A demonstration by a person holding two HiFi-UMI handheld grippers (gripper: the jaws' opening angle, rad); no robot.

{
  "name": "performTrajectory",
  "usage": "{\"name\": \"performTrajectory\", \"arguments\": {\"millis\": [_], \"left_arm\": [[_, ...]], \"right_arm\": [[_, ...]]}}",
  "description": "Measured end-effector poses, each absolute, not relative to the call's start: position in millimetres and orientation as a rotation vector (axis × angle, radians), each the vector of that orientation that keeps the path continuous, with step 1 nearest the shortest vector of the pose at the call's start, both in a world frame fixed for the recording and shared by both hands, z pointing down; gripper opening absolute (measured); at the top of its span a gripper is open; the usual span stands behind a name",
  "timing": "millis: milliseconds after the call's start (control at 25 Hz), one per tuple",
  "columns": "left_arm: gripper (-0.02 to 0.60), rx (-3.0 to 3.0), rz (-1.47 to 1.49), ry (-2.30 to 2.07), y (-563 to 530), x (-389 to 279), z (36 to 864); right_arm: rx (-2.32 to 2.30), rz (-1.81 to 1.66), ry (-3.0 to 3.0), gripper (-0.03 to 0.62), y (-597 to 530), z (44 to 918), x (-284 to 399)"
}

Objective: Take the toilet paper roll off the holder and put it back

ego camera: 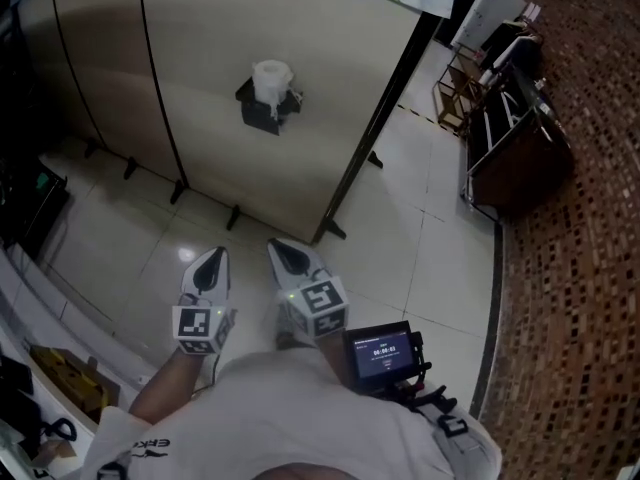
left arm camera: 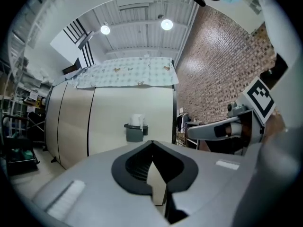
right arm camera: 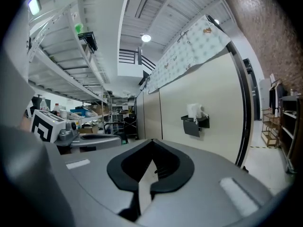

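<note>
Roll: the toilet paper roll (ego camera: 271,80) stands upright on the dark holder (ego camera: 262,111), which is fixed to the beige partition panel (ego camera: 320,148), well ahead of us
Left gripper: our left gripper (ego camera: 213,264) has its jaws pressed together with nothing between them, and we hold it low, near our body
Right gripper: our right gripper (ego camera: 288,256) is likewise closed on nothing, just beside the left one, and both point toward the panel
Stage: we judge the task not yet begun, as the roll is on the holder and well apart from both tools
Handling: we expect the roll to be light and soft, easy to dent, with paper that may unwind if it snags, so a gentle squeeze should do
Where to hold: we would open the jaws wide first, then take it across its sides, about halfway up
Hard to make out: the roll is small in every view, so we cannot tell whether it sits on a spindle, in a tray or loosely on top, nor where its loose end hangs
Cut off: the holder's back and mounting are hidden, the head view is dim, and our own torso covers most of our arms
</note>
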State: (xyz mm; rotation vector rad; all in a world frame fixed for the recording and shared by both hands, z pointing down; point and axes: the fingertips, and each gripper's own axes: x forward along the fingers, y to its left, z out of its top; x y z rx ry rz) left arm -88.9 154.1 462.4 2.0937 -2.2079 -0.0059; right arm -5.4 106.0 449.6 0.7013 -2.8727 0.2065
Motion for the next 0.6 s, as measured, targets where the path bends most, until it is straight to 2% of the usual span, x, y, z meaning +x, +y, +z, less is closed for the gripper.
{"name": "performTrajectory", "arguments": {"millis": [600], "left_arm": [[0.002, 2.041, 0.052, -2.278, -22.0, -114.7, 442.0]], "right_arm": [[0.651, 0.258, -2.891, 0.014, -67.0, 438.6, -22.2]]}}
